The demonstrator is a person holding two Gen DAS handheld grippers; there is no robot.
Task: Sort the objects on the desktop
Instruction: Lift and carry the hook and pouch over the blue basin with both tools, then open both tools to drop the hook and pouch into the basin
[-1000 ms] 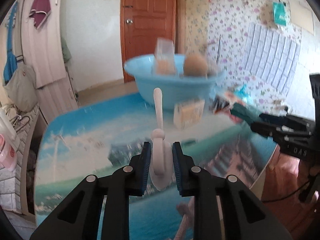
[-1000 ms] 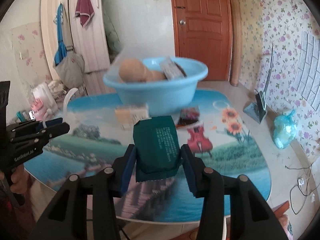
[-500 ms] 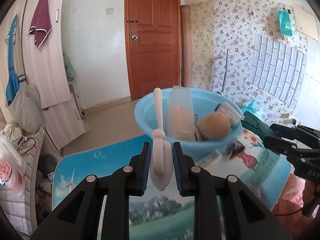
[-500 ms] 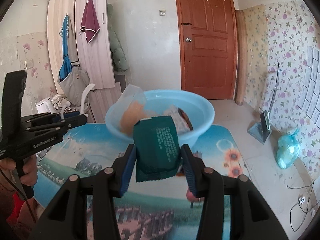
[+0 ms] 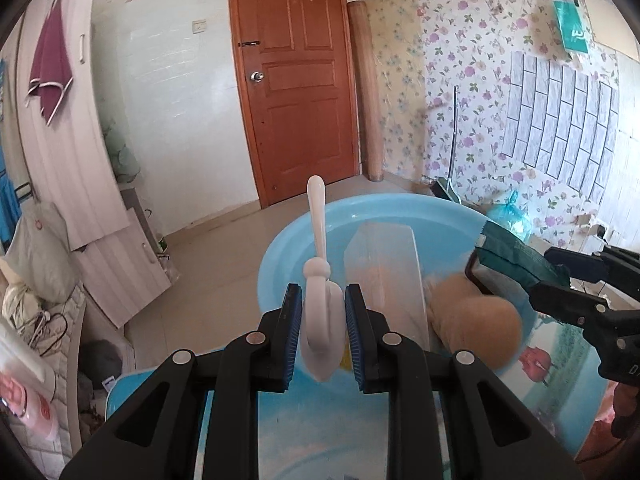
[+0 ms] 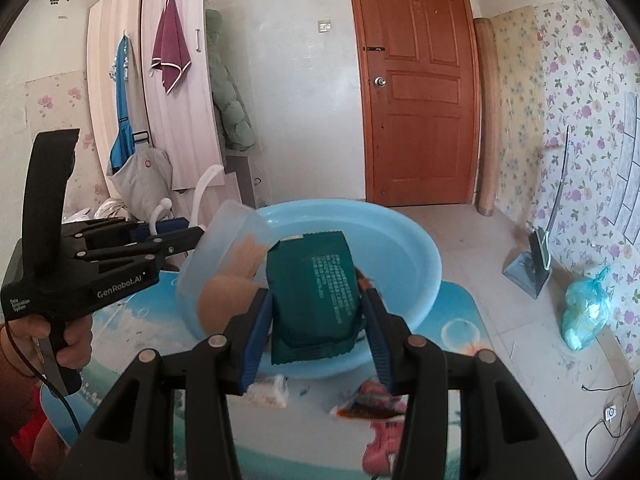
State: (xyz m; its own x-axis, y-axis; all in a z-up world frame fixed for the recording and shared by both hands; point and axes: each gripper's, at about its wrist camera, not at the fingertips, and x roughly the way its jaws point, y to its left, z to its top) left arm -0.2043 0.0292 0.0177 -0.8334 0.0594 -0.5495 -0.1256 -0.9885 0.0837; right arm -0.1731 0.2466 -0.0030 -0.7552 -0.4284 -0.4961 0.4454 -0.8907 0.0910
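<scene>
My left gripper (image 5: 322, 334) is shut on a white plastic hook (image 5: 319, 264), which stands upright above the near rim of a light blue basin (image 5: 292, 236). My right gripper (image 6: 317, 316) is shut on a dark green packet (image 6: 314, 288) held over the same basin (image 6: 404, 256). Inside the basin lie a clear plastic box (image 5: 384, 268) and a tan round object (image 5: 476, 320). In the right wrist view, the left gripper (image 6: 176, 236) comes in from the left with the hook (image 6: 204, 188). The right gripper (image 5: 548, 280) with the packet (image 5: 512, 254) shows at the right of the left wrist view.
The basin stands on a table with a blue landscape print (image 6: 460, 332). A pale packet (image 6: 268, 392) and a red-brown packet (image 6: 368, 400) lie on the table before the basin. A person's hand (image 6: 68, 332) grips the left handle. A brown door (image 6: 420, 92) stands behind.
Both grippers have moved forward and up over the basin, each still holding its object. The basin now fills the lower middle of both views.
</scene>
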